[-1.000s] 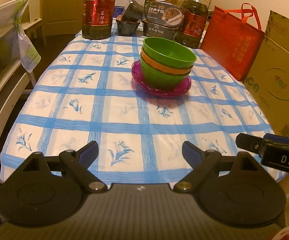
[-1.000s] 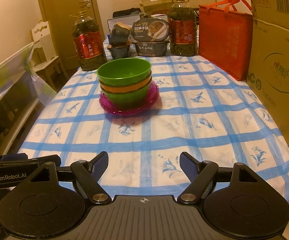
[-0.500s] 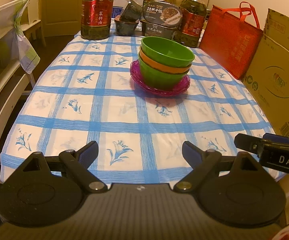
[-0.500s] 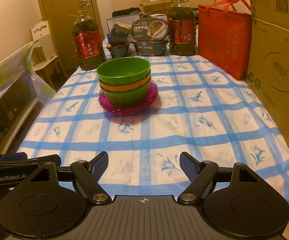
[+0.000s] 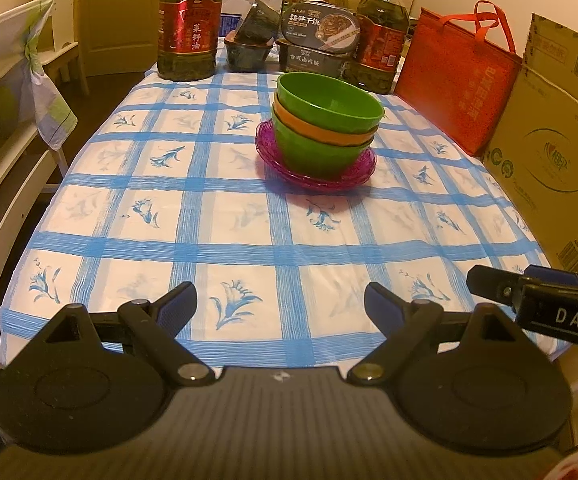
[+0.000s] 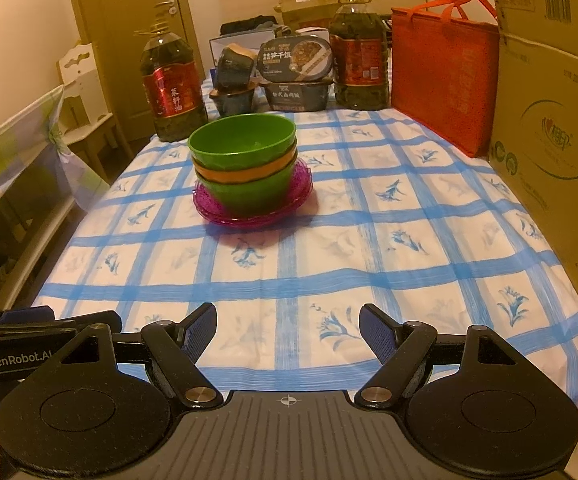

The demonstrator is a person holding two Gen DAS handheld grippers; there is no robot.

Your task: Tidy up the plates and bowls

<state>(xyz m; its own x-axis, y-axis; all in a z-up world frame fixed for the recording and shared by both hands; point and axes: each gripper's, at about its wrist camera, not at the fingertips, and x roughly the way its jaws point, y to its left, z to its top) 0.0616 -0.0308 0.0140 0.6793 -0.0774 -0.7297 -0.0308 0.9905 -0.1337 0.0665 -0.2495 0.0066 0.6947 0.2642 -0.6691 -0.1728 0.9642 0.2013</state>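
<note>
Three nested bowls point(image 5: 325, 120) point(image 6: 245, 160), green over orange over green, stand on stacked purple plates point(image 5: 313, 178) point(image 6: 249, 216) in the middle of the blue-checked tablecloth point(image 5: 225, 232) point(image 6: 369, 240). My left gripper point(image 5: 281, 304) hovers open over the near table edge, well short of the stack, nothing between its fingers. My right gripper point(image 6: 287, 326) is open too, at the near edge, also empty. In the left wrist view the right gripper's body point(image 5: 537, 304) shows at the right edge; in the right wrist view the left gripper's body point(image 6: 29, 344) shows at the left.
Two large oil bottles point(image 5: 190, 20) point(image 5: 381, 40), food boxes point(image 5: 317, 40) and a dark container point(image 5: 249, 48) line the far end. A red bag point(image 5: 457, 80) and a cardboard box point(image 5: 557, 140) stand along the right side. A chair point(image 5: 9, 80) is at the left.
</note>
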